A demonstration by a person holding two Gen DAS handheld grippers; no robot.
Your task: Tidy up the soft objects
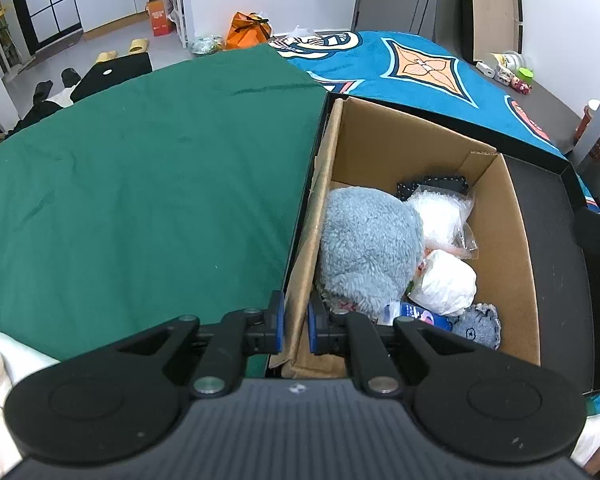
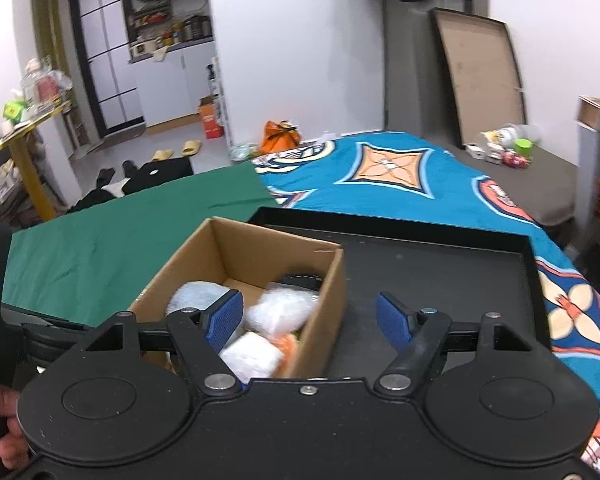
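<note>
Pinching the near-left wall of the cardboard box (image 1: 384,140) between the narrowed left gripper (image 1: 296,326) fingers. Hovering wide-spread, gripping nothing: right gripper (image 2: 310,320), over the box's right wall and black tray (image 2: 440,264). Lying beyond the left fingers inside the box: fluffy grey-blue plush (image 1: 368,248), white bagged bundles (image 1: 444,282). Spreading leftward: green cloth (image 1: 148,168).

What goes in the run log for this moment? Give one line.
left tool: shut on box wall | right tool: open, empty, above box | box: on black tray, holds soft items
</note>
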